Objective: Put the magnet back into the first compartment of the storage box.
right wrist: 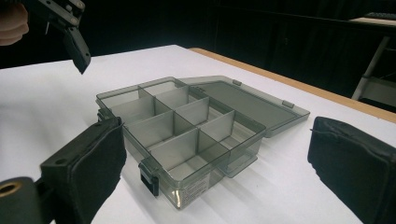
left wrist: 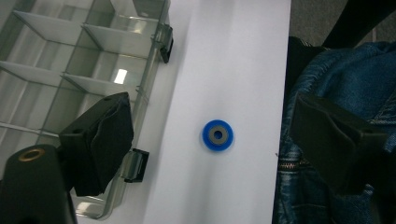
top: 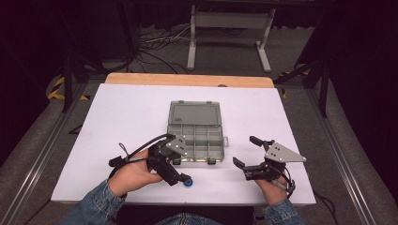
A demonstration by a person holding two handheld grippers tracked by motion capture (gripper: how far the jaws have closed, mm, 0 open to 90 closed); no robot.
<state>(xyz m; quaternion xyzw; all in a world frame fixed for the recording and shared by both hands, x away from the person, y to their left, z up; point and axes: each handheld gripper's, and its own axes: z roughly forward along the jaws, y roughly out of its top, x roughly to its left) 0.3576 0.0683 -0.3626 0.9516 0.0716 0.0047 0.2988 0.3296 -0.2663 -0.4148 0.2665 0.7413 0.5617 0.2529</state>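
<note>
A small blue ring with a grey centre lies flat on the white table near its front edge. My left gripper hangs over it, pointing down. In the left gripper view the ring sits between the two wide-apart black jaws of that gripper, and neither pad touches it. A clear grey compartment box stands just beyond with its lid laid open away from me; its compartments look empty. My right gripper rests to the right of the box, open, facing the box with nothing held.
The box's front latches lie close to the left jaw. The table's front edge and a denim-clad lap are right beside the ring. Free white surface spreads left of the box. The left gripper shows far off in the right gripper view.
</note>
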